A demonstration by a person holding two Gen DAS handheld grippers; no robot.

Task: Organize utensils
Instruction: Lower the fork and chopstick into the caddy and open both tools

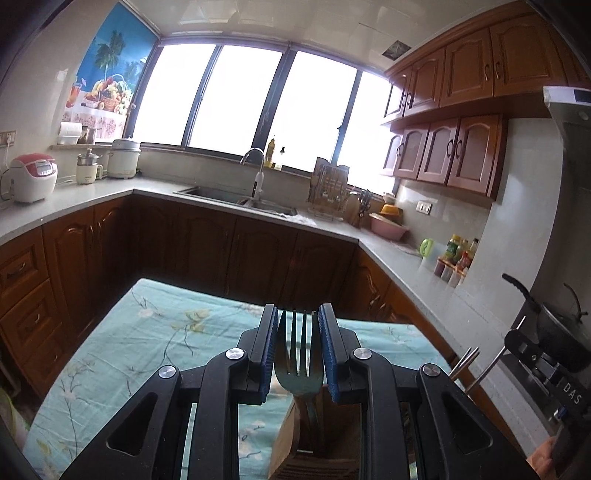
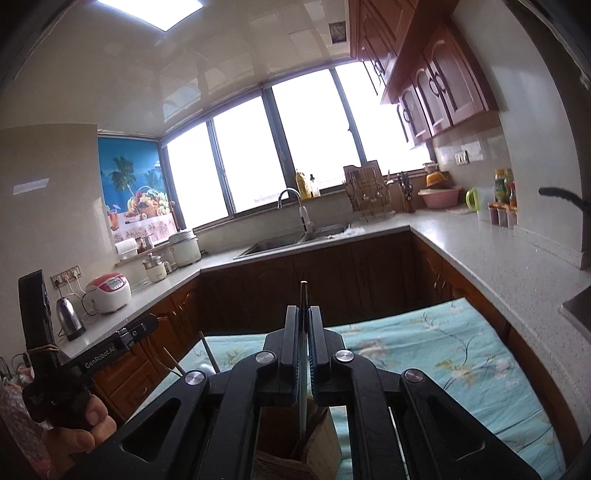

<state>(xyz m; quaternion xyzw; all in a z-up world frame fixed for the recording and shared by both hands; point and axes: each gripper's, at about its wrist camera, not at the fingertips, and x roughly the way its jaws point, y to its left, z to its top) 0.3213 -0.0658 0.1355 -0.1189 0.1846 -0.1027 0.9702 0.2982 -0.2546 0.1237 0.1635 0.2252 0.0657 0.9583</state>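
- gripping a shiny metal fork [image 1: 298, 354], the left claw [image 1: 298, 350] has its blue pads against the fork's edges, prongs pointing away, handle running down into a brown holder [image 1: 291, 435] below the claw.
- the right claw [image 2: 304, 350] is closed tight on a thin metal utensil [image 2: 303, 295], seen edge-on, its tip poking beyond the fingers, lower end over a brown holder [image 2: 317, 443].
- a floral cloth [image 1: 147, 339] lies under both.

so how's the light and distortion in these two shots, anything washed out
Left wrist view: the window is blown out white, the fork is dim against it, and the counter edges bow. Right wrist view: same white window, plus a glaring ceiling light.
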